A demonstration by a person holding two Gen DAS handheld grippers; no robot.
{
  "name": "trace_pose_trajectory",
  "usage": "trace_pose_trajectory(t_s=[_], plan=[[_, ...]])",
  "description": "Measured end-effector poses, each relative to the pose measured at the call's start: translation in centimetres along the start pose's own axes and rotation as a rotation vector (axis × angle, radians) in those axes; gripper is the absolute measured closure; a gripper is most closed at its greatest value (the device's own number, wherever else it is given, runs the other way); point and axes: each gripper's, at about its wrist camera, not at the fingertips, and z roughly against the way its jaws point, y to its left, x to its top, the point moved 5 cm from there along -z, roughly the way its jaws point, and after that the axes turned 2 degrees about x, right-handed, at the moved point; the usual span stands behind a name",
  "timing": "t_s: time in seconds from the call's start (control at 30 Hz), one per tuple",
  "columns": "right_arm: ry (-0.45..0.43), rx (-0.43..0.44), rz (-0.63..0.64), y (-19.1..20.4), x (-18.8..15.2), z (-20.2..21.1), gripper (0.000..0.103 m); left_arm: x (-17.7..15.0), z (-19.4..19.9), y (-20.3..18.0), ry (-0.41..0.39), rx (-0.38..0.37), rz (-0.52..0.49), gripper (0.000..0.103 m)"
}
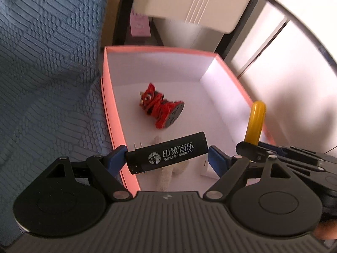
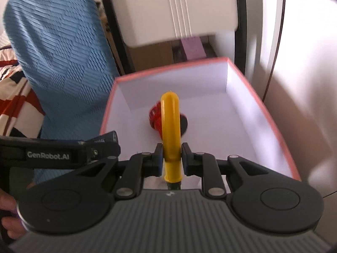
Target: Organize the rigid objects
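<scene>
The left claw [image 1: 167, 155] is clamped end to end on a black lighter [image 1: 166, 152] with white print, holding it crosswise above the near end of the pink box [image 1: 109, 109]. The right claw [image 2: 171, 158] is closed narrowly on the lower part of a yellow handle [image 2: 170, 126], which stands up and forward over the same box; what hangs below the handle is hidden by the claw body. On the white floor of the box a small red lion figure [image 1: 161, 109] lies on its side, nearer the left wall than the right. A pale fuzzy thing [image 1: 166, 177] shows under the lighter at the near end; I cannot tell what it is.

The main risk, as I judge it, is crowding: both claws sit close together at the near edge of the box, and releasing at once could knock one tool into the other. The lighter is gripped only by its two ends, so a slight twist could let it pivot out and drop on the near left rim rather than inside. The yellow handle, if dropped from this height, may strike the red figure or bounce against the far wall.
</scene>
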Motion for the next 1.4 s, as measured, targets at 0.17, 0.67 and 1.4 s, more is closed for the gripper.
trace_pose_trajectory(t_s=[0.17, 0.67, 1.4], plan=[[0.084, -0.007, -0.017, -1.1, -1.1, -2.4, 0.082, -0.1, -2.0, 0.0, 0.049, 0.019, -0.006, 0.017], [0.011, 0.016, 0.006, -0.6, 0.6, 0.0, 0.076, 0.4, 1.0, 0.1, -0.004, 0.008, 0.025, 0.007], [-0.231, 0.024, 0.106, 6.6, 0.4, 11.4, 0.069, -1.1, 16.8, 1.8, -0.314, -0.002, 0.046, 0.006]])
